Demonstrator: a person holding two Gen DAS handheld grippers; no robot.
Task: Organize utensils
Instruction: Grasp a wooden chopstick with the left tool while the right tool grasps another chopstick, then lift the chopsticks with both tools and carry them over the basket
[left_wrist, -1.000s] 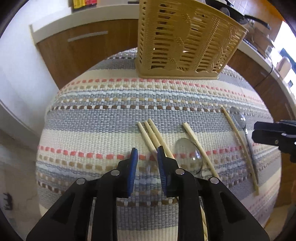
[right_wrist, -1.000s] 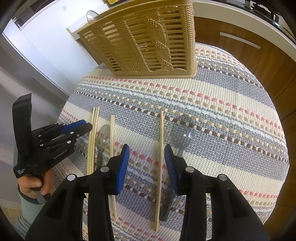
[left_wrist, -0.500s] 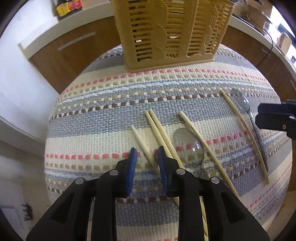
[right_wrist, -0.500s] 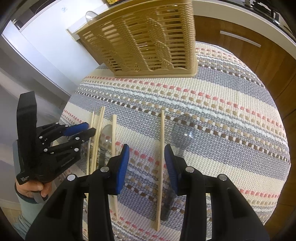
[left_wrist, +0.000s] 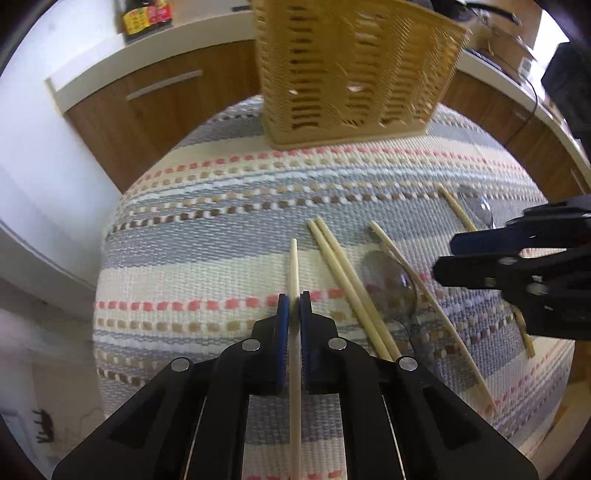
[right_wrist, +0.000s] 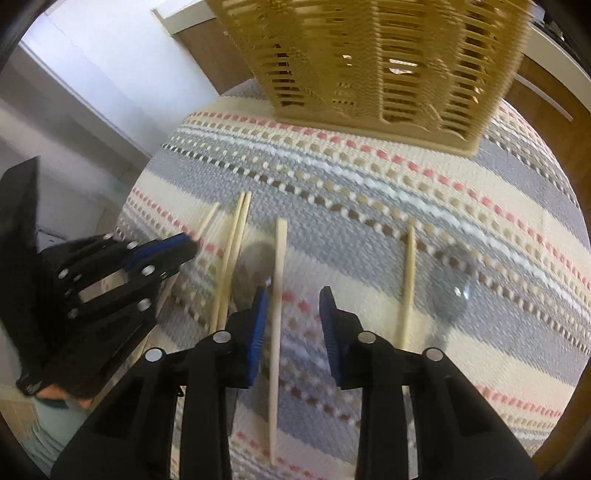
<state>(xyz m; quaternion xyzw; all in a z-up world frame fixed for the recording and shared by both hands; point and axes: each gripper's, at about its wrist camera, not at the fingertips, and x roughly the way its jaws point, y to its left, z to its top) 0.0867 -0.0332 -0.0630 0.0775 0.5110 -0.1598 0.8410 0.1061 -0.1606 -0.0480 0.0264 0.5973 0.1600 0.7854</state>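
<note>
Woven cloth (left_wrist: 207, 266): striped in grey, cream, pink and brown; every utensil is laid on it.
Slatted basket (left_wrist: 354, 70): tan plastic, stood upright at the far edge of the cloth, well apart from the utensils.
Right gripper (right_wrist: 291, 314): jaws are spread apart; a single chopstick (right_wrist: 276, 306) is seen lying on the cloth between them, close to the left-hand pad, not pinched.
Left gripper (left_wrist: 294, 306): clamped on the held chopstick (left_wrist: 294, 273).
Held chopstick: pale wood, thin and straight; its long axis is run along the fingers, tip pointed away toward the basket.
Chopstick pair (left_wrist: 347, 280): laid side by side, touching, just right of the held one, slanted away to the left.
Clear spoons: one bowl (left_wrist: 388, 280) is partly covered by a slanted chopstick (left_wrist: 424, 299); another (right_wrist: 450, 284) is set beside a lone chopstick (right_wrist: 408, 280).
</note>
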